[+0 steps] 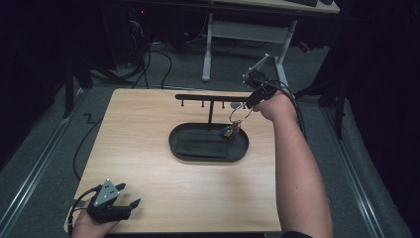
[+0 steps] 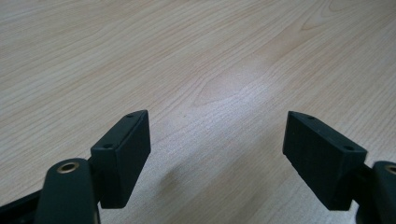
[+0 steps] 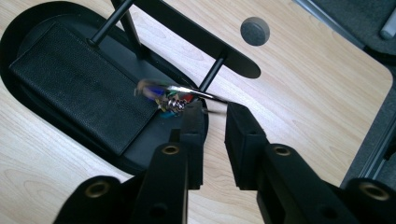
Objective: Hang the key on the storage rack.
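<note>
High view: a pale wood-grain counter (image 1: 148,163) with rounded corners carries a black oval tray (image 1: 181,148), matt, with a raised rim and a darker rectangular mat inside. A thin black post rises from the tray to a flat horizontal bar (image 1: 208,97) studded underneath with short pegs. At the bar's right end the right hand-held gripper (image 1: 246,106) sits just beside a bunch of keys (image 1: 233,124), whose metal ring and small blue and yellow tags hang down to the tray's right edge. The left hand-held gripper (image 1: 130,194), black with a grey three-cornered plate on top, rests at the counter's near left corner, well apart from the tray.

Left gripper view: the left hand-held gripper (image 2: 217,154) holds its two blocky matt black jaws wide apart, with bare satiny wood grain between them.

Right gripper view: the right hand-held gripper (image 3: 215,140) has its square-edged jaws a narrow gap apart. The keys (image 3: 173,100) show as a blurred glint of coiled silver wire and coloured bits, touching the tip of the left jaw and lying across the gap's far end; no pad presses on them. Beyond lie the tray (image 3: 28,28), its pebbled leathery mat (image 3: 79,79), the bar (image 3: 201,39) with two slim round pegs, and a grey round plug (image 3: 255,31) set in the counter.
</note>
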### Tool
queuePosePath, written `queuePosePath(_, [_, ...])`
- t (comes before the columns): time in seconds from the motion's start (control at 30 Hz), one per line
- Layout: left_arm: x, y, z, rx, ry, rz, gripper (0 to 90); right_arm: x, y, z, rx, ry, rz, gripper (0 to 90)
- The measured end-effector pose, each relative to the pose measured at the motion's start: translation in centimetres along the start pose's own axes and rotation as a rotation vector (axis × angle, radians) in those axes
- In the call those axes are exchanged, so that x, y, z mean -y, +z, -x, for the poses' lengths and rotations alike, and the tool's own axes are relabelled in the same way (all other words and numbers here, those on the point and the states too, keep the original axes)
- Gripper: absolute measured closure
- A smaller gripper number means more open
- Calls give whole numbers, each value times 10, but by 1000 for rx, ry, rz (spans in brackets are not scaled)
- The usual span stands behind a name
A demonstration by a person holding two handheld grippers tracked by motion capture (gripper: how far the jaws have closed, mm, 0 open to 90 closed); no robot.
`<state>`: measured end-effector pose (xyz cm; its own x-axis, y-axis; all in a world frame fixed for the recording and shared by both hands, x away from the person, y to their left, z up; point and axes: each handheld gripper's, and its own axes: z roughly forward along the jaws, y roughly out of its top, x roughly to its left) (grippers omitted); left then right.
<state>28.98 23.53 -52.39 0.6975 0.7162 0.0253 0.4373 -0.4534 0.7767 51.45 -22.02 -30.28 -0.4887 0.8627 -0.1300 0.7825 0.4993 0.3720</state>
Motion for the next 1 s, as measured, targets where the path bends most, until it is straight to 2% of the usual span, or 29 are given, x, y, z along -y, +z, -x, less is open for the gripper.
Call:
queuePosePath(0.2, [-1,-1,2,5,4,6,240,7,-2,-7,0,-2,33,638])
queuePosePath(0.4, [-3,0,4,8,15,9,241,16,-1,-12,-2,26,67,482])
queuePosePath(0.63, [-5,2,5,14,19,9,237,28,-5,-17,34,39,124,309])
queuePosePath(0.77, [-6,3,6,18,26,6,236,41,-5,-25,60,45,154,212])
queuePosePath(1.0, [-7,5,8,24,39,1,232,61,2,-30,36,58,186,182])
